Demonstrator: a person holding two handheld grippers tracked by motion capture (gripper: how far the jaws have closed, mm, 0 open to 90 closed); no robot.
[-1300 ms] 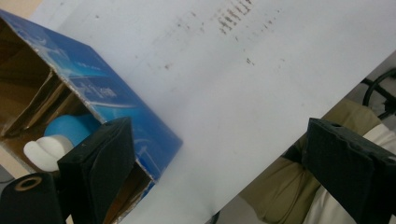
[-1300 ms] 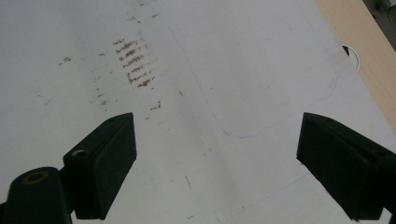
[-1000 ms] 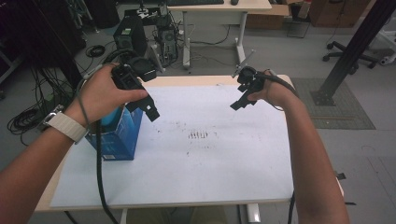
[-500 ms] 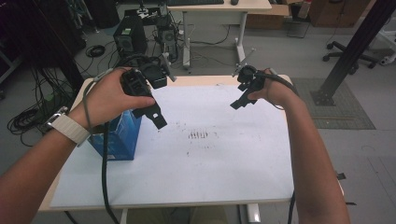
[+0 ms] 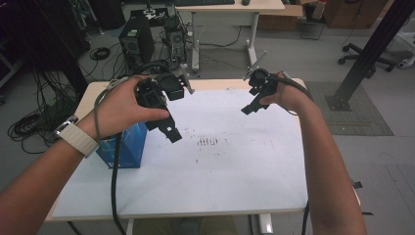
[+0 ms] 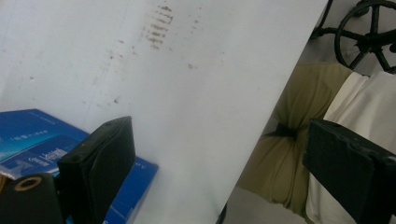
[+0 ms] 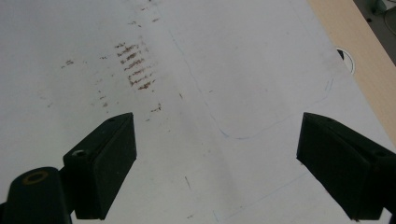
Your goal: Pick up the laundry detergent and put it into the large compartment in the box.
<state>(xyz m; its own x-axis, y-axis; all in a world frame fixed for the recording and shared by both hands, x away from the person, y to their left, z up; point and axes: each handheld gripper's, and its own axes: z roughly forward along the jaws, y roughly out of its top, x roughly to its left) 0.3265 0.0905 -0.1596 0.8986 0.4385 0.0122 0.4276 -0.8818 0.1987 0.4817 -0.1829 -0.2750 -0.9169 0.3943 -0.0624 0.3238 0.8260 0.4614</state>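
My left gripper (image 5: 169, 129) hovers over the white sheet (image 5: 220, 166), just right of a blue box (image 5: 123, 148) that stands near the table's left edge. Its jaws are spread wide, open with nothing between them. The left gripper view looks past my left gripper (image 6: 219, 135) at the sheet, with the blue box (image 6: 28, 140) lying at the lower left behind one jaw. My right gripper (image 5: 249, 106) hangs above the far right part of the sheet. In its own view my right gripper (image 7: 215, 126) is open and empty over a patch of brown smudges (image 7: 135, 70).
The sheet covers most of a wooden table (image 5: 98, 90), whose bare edge (image 7: 355, 46) has a cable hole. Behind the table stand a computer tower (image 5: 137, 44) and a second desk (image 5: 230, 7). A person's lap (image 6: 299, 112) sits beyond the near edge.
My left gripper has moved right and away from above the blue box, out over the sheet. My right gripper has barely moved.
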